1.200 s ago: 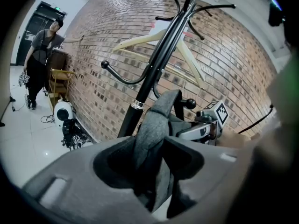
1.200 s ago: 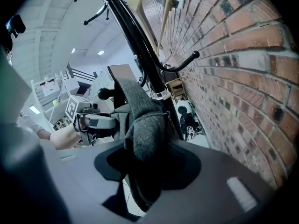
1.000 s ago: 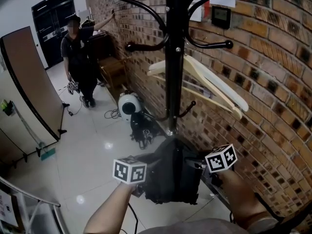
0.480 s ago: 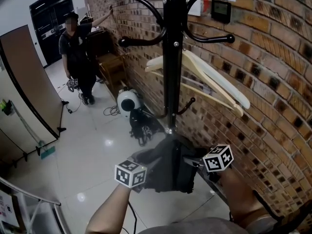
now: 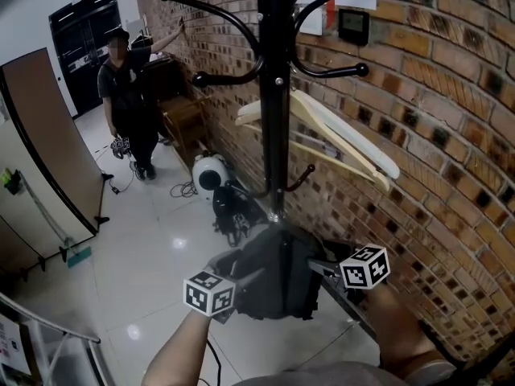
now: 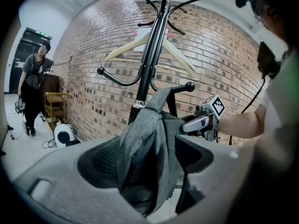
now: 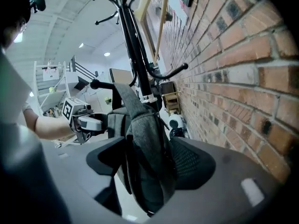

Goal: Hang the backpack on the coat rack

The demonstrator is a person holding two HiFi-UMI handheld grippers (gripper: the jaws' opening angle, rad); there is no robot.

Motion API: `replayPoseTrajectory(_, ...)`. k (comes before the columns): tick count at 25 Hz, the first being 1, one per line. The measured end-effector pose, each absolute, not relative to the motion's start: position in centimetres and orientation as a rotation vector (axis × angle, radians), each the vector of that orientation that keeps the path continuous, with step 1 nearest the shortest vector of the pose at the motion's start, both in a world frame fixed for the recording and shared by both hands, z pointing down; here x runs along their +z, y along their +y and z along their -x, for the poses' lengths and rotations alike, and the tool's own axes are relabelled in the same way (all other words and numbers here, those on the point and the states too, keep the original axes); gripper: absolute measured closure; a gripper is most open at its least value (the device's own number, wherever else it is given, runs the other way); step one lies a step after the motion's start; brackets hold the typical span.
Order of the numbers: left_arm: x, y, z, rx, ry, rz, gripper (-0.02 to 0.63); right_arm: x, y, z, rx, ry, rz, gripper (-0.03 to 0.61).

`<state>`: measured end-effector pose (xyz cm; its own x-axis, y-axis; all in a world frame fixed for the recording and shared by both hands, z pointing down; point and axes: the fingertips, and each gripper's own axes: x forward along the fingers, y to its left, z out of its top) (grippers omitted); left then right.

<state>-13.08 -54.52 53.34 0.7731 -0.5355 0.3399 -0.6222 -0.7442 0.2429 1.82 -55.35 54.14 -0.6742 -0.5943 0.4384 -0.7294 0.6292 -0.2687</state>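
A grey backpack (image 5: 273,276) hangs in front of the black coat rack (image 5: 275,119), low by its pole. In the left gripper view its strap (image 6: 161,97) runs up to a knobbed hook (image 6: 189,86). My left gripper (image 6: 149,157) stands open around the backpack's (image 6: 145,143) side after its jaws have just been opening, and a gap shows beside the fabric. My right gripper (image 7: 149,160) is on the opposite side, also just opened, with the backpack (image 7: 145,143) loose between its jaws. Each gripper shows in the other's view: right gripper (image 6: 198,122), left gripper (image 7: 88,122).
A brick wall (image 5: 418,159) stands close behind the rack. Wooden hangers (image 5: 338,135) hang on it, and upper hooks (image 5: 209,14) curve out. A person (image 5: 129,103) stands at the back left by a wooden stand (image 5: 183,119). A white round appliance (image 5: 211,174) and cables (image 5: 229,215) lie on the floor.
The left gripper's marker cube has sunk a little and rolled. The backpack stays between the two grippers below the pole. The whole view has shifted slightly to the right.
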Motion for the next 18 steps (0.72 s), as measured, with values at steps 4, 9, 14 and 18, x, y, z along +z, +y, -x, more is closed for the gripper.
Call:
replayPoseTrajectory(4, 50.4, -51.9, 13.5, 0.272, -0.895, -2.616, 0.249, 48.9, -52.3, -2.0, 0.598, -2.675, -1.131, 0.346)
replayPoseTrajectory(9, 47.9, -46.6, 10.7, 0.251, -0.801, -2.628, 0.485, 46.5, -46.5, 0.7, 0.732, -2.750, -0.980, 0.577)
replayPoseTrajectory(14, 47.9, -38.5, 7.2, 0.300, -0.642, -2.593, 0.614, 47.0, -39.3, 3.0, 0.961, -2.792, -0.796, 0.580)
replayPoseTrajectory(18, 47.7, -32.7, 6.2, 0.304, -0.652, -2.562, 0.614, 47.2, -32.5, 3.7, 0.906, -2.787, -0.691, 0.580)
